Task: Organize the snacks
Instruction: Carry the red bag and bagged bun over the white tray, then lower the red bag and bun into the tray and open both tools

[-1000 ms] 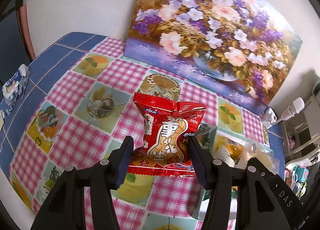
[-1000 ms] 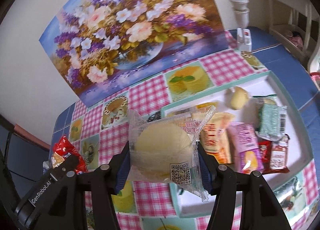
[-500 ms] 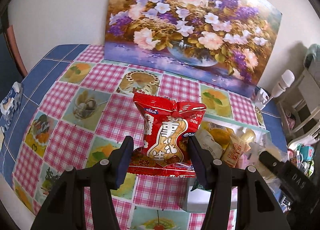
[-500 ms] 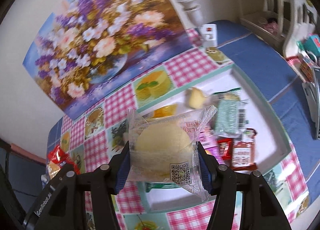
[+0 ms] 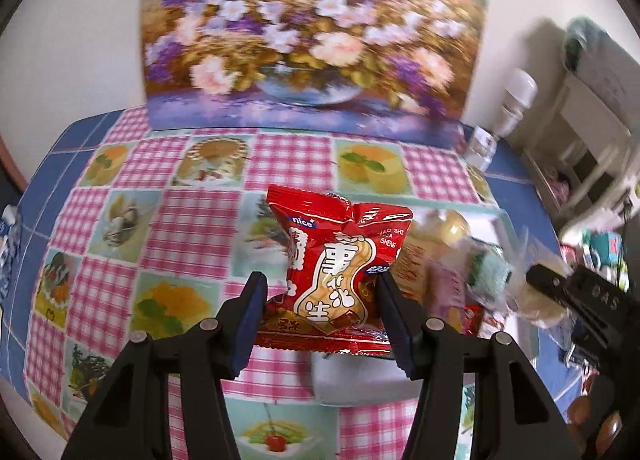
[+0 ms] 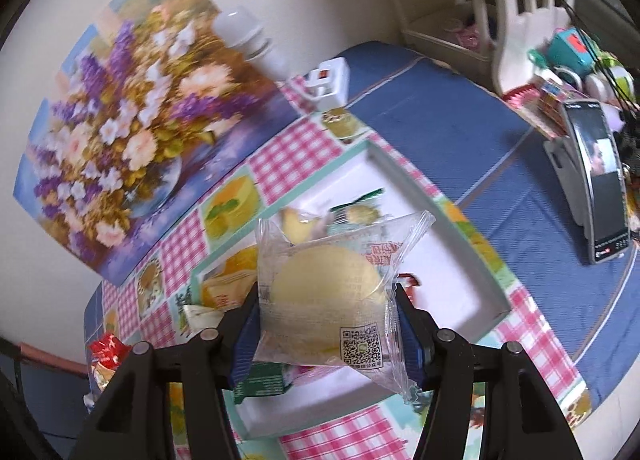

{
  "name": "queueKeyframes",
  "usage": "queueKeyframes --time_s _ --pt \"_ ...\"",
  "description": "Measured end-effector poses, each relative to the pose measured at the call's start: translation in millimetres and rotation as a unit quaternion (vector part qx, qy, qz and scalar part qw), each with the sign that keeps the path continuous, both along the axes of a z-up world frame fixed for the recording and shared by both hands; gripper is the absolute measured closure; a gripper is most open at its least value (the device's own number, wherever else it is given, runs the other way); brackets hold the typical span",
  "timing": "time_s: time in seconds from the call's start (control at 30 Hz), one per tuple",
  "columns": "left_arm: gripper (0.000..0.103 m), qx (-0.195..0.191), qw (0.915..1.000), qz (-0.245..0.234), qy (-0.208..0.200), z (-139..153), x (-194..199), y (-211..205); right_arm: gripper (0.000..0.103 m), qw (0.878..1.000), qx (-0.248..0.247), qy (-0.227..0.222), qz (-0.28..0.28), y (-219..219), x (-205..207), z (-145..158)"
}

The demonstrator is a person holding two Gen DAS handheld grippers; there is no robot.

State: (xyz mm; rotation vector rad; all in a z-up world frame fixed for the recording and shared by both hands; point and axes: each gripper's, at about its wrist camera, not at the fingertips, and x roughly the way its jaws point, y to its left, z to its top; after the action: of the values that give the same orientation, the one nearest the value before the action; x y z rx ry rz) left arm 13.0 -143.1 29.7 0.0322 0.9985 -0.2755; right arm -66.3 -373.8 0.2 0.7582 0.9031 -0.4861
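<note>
A red peanut packet (image 5: 340, 260) with white and gold lettering. A clear wrapper (image 6: 332, 292) holds a pale yellow cake. Pink gingham tablecloth (image 5: 192, 227) with food pictures. White tray (image 6: 452, 260), teal-rimmed. Purple-and-pink flower painting (image 5: 312, 35).

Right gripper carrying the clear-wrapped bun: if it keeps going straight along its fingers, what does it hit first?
Probably the white tray; the right gripper, shut on the bun, points down into it, likely onto the snack packets there. Depth unclear.
</note>
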Motion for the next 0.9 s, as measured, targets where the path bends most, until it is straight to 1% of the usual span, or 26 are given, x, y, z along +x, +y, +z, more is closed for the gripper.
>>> queueKeyframes --time_s 0.2,0.4,0.63,0.9 --pt "0.045 0.007 0.9990 -0.043 0.013 -11 -13 -30 0.040 1.000 0.002 0.014 -0.018 -16 -9 -7" --pt "0.045 0.015 0.9970 -0.067 0.035 -26 -19 -47 0.039 1.000 0.006 0.024 -0.019 -20 -10 -12" --pt "0.045 0.029 0.9957 -0.071 0.054 -41 -18 -52 0.039 0.999 0.009 0.044 -0.005 -15 -4 -23" --pt "0.045 0.026 0.9953 -0.067 0.064 -47 -13 -49 0.039 0.998 0.003 0.060 0.010 -9 2 -28"
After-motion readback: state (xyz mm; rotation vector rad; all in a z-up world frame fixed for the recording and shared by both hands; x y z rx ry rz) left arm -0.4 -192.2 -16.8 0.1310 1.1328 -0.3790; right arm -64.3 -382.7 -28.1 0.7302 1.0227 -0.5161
